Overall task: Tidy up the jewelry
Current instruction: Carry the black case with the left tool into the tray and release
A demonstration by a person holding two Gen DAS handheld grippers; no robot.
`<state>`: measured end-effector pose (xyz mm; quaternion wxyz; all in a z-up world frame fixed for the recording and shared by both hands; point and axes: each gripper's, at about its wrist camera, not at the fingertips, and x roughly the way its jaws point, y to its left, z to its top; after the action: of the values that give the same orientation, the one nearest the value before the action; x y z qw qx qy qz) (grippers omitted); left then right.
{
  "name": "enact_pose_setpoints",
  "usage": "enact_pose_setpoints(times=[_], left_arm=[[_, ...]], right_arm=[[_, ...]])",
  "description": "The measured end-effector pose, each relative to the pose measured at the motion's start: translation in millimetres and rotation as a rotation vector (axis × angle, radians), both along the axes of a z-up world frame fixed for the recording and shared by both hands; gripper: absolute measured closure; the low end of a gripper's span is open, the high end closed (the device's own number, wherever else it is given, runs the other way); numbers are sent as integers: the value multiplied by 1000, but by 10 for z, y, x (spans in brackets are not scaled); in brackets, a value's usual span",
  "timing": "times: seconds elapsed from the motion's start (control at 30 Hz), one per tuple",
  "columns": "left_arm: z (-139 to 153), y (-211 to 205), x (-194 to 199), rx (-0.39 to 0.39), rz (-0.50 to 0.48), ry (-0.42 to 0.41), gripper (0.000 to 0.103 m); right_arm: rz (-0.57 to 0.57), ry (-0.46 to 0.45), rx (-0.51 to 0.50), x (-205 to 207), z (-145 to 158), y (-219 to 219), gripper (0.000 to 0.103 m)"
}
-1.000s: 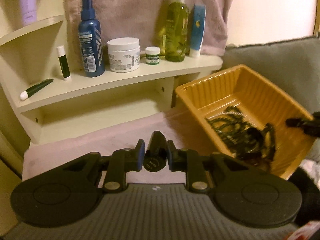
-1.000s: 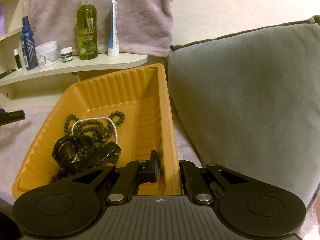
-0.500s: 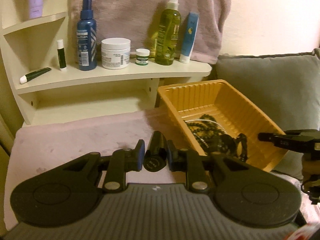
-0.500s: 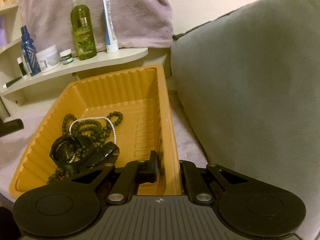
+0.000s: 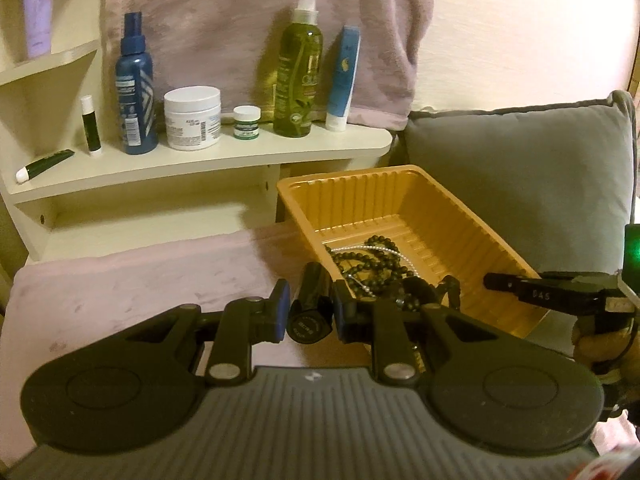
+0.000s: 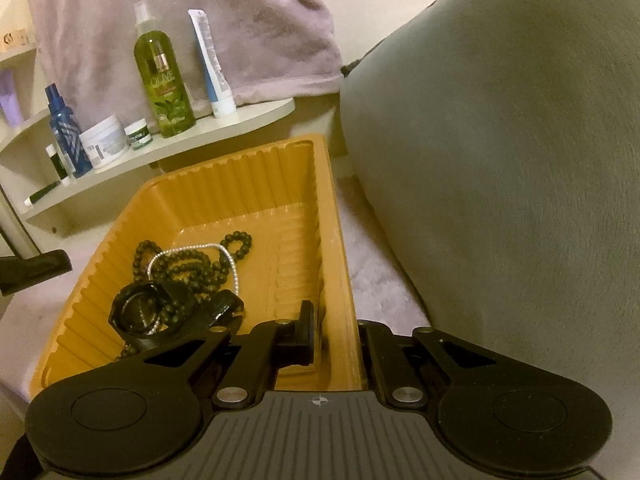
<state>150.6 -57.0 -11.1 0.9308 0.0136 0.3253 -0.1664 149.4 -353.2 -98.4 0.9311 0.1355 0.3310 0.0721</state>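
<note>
My left gripper (image 5: 311, 300) is shut on a small black tube (image 5: 312, 314), held over the pink cover to the left of the orange ribbed tray (image 5: 400, 172). In the tray lie a string of dark beads (image 5: 372, 264), a thin silver chain (image 6: 234, 270) and a black watch-like piece (image 6: 144, 312). My right gripper (image 6: 336, 332) is shut on the tray's right wall (image 6: 340, 272), one finger inside and one outside. It shows at the right of the left wrist view as the right gripper (image 5: 492, 281), with a hand behind it. The left gripper (image 6: 60, 264) enters the right wrist view from its left edge.
A cream shelf (image 5: 240, 156) behind the tray holds a blue spray bottle (image 5: 134, 92), a white jar (image 5: 193, 118), a green bottle (image 5: 298, 76) and tubes. A pink towel (image 5: 240, 20) hangs above it. A grey cushion (image 5: 520, 184) stands close to the tray's right side.
The tray has come down and levelled with my right gripper still on its wall. My left gripper has drawn back from the shelf with the tube, so more cushion and shelf show.
</note>
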Motion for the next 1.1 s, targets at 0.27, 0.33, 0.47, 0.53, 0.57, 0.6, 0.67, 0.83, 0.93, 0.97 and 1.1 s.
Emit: enact_pose_setpoints(times=[0.27, 0.33, 0.47, 0.53, 0.57, 0.6, 0.67, 0.83, 0.93, 0.97, 1.1], left_arm=[[11, -166, -7, 2, -27, 2, 83], [13, -233, -3, -1, -44, 1, 83], [-15, -427, 19, -10, -94, 11, 83], [-48, -550, 30, -11, -123, 17, 83], [-67, -616, 40, -10, -135, 20, 83], [-82, -668, 47, -9, -148, 22, 83], [-114, -779, 80, -9, -174, 30, 83], [-202, -996, 176, 0, -217, 46, 83], [-253, -1086, 251, 10, -224, 52, 83], [-271, -1111, 277, 12, -224, 55, 83], [-324, -1183, 344, 21, -225, 63, 83]], right_arm=[[-5, -91, -10, -152, 62, -35, 34], [-1, -116, -27, -193, 106, -26, 34], [13, -169, -75, -309, 188, 25, 34], [16, -178, -90, -358, 200, 49, 34], [15, -178, -98, -376, 199, 56, 34], [11, -176, -103, -393, 193, 58, 34], [4, -164, -108, -428, 176, 45, 33], [-11, -141, -100, -476, 147, -25, 33], [-21, -141, -96, -512, 161, -57, 33], [-22, -141, -97, -519, 169, -61, 33], [-31, -146, -97, -555, 197, -78, 33]])
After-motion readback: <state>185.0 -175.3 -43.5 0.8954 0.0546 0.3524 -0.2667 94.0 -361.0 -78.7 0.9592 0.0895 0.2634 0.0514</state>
